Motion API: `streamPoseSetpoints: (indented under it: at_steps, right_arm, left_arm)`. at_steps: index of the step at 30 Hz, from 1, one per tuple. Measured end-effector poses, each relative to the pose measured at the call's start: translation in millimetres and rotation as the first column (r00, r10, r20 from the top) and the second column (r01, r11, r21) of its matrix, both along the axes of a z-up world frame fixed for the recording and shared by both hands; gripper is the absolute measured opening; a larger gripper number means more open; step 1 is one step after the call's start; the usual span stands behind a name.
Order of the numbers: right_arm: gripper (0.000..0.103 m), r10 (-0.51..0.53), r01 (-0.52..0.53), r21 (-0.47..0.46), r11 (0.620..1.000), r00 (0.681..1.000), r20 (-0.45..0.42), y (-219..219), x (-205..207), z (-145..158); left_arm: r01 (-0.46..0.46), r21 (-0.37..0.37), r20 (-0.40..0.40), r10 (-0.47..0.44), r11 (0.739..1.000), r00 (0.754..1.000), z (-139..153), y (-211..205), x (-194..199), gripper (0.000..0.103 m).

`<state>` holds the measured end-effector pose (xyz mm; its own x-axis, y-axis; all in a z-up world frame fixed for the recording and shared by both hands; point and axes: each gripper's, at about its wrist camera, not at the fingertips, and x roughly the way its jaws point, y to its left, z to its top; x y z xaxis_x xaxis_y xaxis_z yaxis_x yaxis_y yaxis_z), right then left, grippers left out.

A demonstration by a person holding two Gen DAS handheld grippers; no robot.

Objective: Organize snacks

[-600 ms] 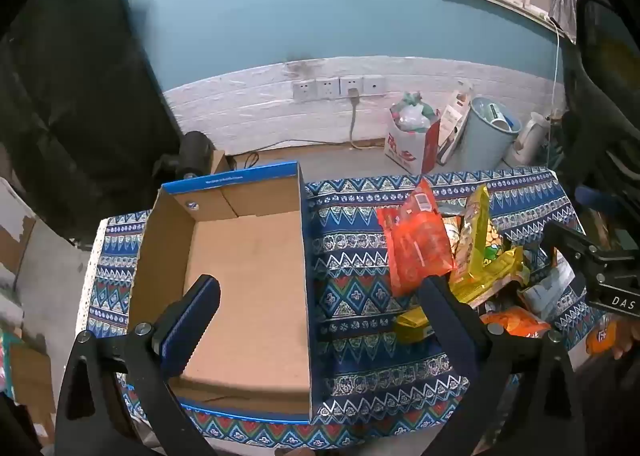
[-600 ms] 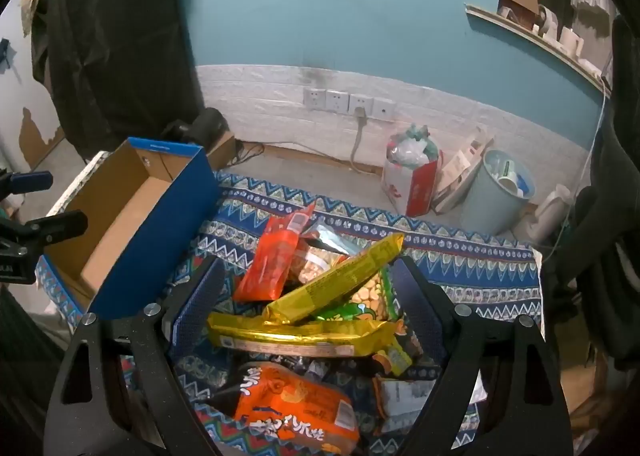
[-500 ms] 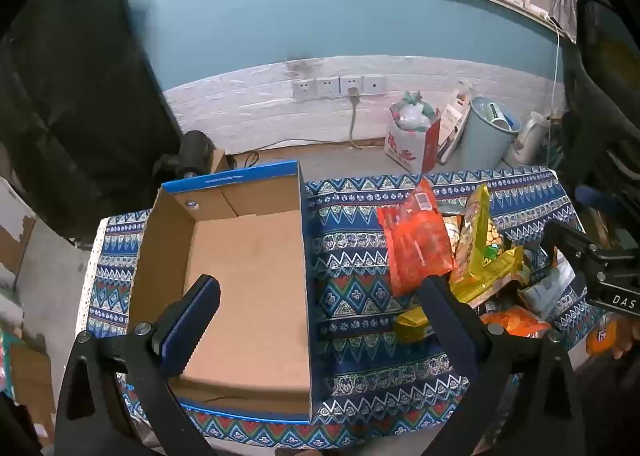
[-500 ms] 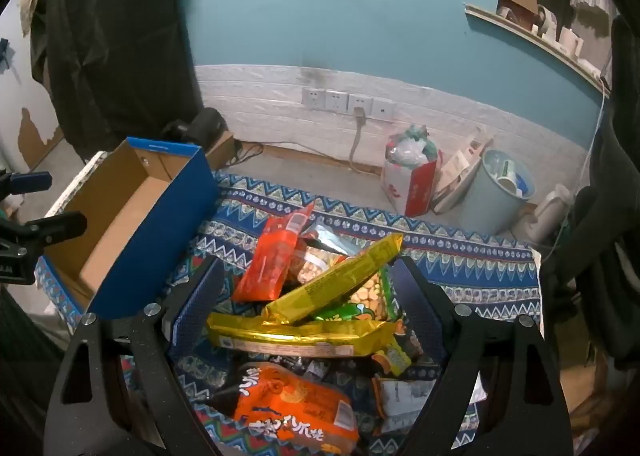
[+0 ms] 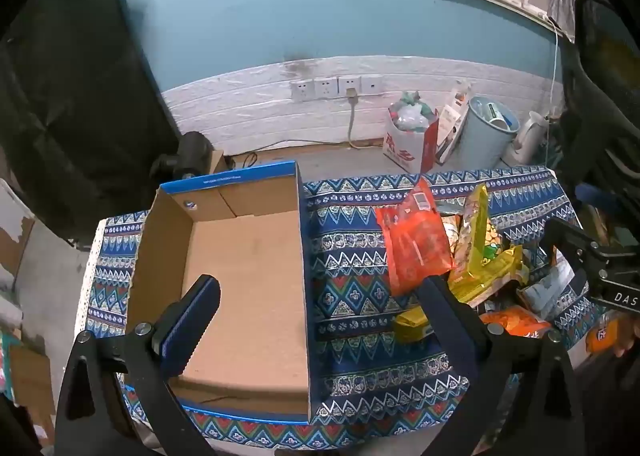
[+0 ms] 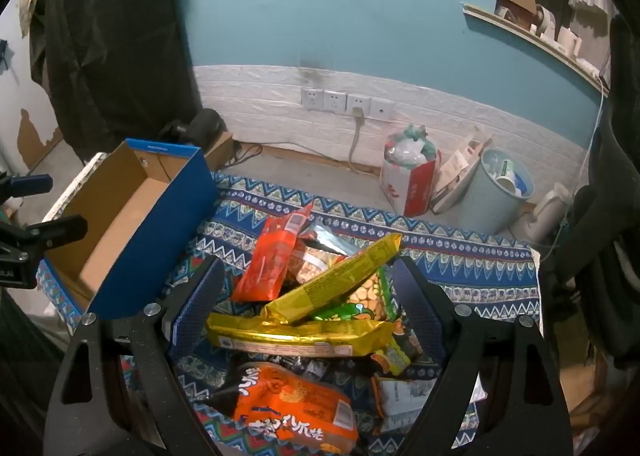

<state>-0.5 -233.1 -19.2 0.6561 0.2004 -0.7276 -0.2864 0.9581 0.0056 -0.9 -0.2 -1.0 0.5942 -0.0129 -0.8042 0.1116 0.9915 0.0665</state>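
Observation:
An empty blue cardboard box [image 5: 240,280] [image 6: 132,216] sits on the left of a patterned blue cloth [image 5: 348,284]. My left gripper [image 5: 320,288] hovers open above the box's right wall, holding nothing. To the right lies a pile of snack packs: an orange-red bag [image 5: 412,244] [image 6: 272,260], long yellow packs [image 6: 332,280] [image 6: 296,332], a green pack [image 6: 360,296] and an orange pack with white lettering [image 6: 288,408]. My right gripper [image 6: 308,276] hangs open over the pile, its fingers either side of the yellow packs, apart from them. It also shows at the right edge of the left wrist view [image 5: 592,256].
Beyond the table's far edge the floor holds a red-and-white bag [image 6: 408,180], a pale blue bin [image 6: 496,196] and a white kettle [image 6: 548,208]. Wall sockets with a plugged cable [image 6: 352,136] sit on the white brick strip. Black cloth [image 6: 112,40] hangs at the left.

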Motion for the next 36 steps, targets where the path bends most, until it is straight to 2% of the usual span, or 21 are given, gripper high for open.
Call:
streamPoseSetpoints:
  at_steps: [36]
  right_arm:
    - [0.084, 0.006, -0.006, -0.004, 1.0, 1.0, 0.0, 1.7, -0.6, 0.3]
  left_arm:
    - [-0.003, 0.01, -0.002, 0.003, 1.0, 1.0, -2.7, -1.2, -1.6, 0.101]
